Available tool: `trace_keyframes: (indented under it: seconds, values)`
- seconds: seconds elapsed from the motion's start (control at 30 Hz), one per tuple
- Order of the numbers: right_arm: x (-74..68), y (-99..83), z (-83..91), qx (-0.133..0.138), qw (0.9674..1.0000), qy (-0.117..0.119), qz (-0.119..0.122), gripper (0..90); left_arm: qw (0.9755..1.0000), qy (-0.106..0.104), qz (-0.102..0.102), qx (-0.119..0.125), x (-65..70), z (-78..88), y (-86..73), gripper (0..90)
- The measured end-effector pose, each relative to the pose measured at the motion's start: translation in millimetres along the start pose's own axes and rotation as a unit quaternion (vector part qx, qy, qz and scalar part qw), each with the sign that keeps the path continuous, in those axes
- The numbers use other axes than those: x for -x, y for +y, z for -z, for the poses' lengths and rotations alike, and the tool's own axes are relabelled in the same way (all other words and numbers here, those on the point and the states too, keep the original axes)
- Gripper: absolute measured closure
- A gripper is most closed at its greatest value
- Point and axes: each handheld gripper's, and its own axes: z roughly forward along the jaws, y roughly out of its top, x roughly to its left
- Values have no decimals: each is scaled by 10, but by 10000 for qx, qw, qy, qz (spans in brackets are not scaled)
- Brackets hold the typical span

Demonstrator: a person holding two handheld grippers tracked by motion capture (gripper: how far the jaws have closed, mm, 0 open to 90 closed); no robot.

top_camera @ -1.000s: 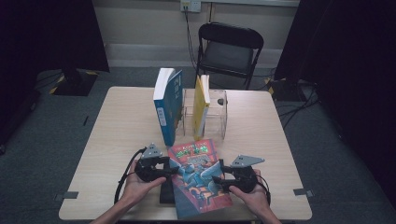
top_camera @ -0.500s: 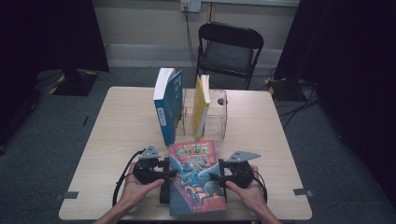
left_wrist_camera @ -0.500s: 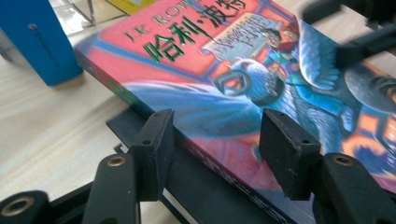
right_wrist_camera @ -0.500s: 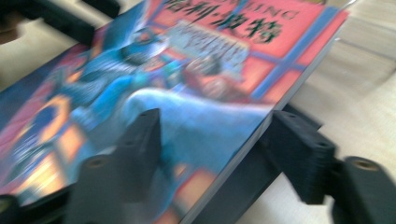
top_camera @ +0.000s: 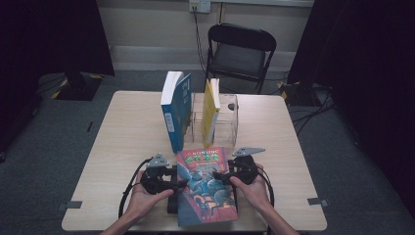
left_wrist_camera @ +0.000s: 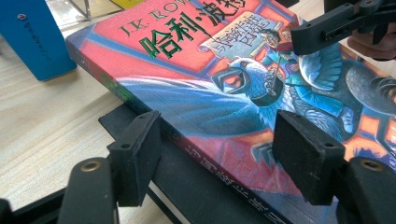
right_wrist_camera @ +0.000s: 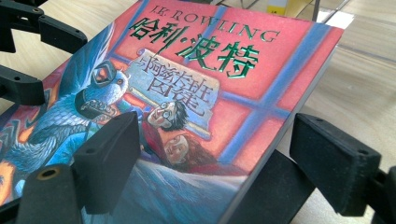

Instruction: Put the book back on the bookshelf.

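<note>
At the near edge of the table [top_camera: 122,147], a red illustrated book [top_camera: 205,183] lies on a black stand [left_wrist_camera: 205,186]. The left gripper [top_camera: 178,182] is wide open around its spine edge, one jaw above, one beside. The right gripper [top_camera: 220,176] is wide open around the opposite edge. A blue book [top_camera: 176,110] and a yellow book [top_camera: 211,110] stand upright behind.

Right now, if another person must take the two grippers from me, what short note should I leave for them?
Left gripper: open, jaws astride the spine edge of the red book.
Right gripper: open, jaws astride the book's opposite edge.
The book lies face up on a black stand at the table's near edge.
A blue book and a yellow book stand upright at the clear rack.
Done: two books upright. Left, probably: grip the red book and stand it there too.
</note>
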Motion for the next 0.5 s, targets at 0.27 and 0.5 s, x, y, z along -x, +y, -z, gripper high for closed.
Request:
trace_keyframes:
  seconds: [0.27,0.5]
  values:
    - [49,10,-29,-92,9996,173,-180,152,10000,13,-32,-22,0,-14,11,289]
    - [-55,32,88,291,9993,-150,174,394,10000,24,-18,-2,11,-17,5,288]
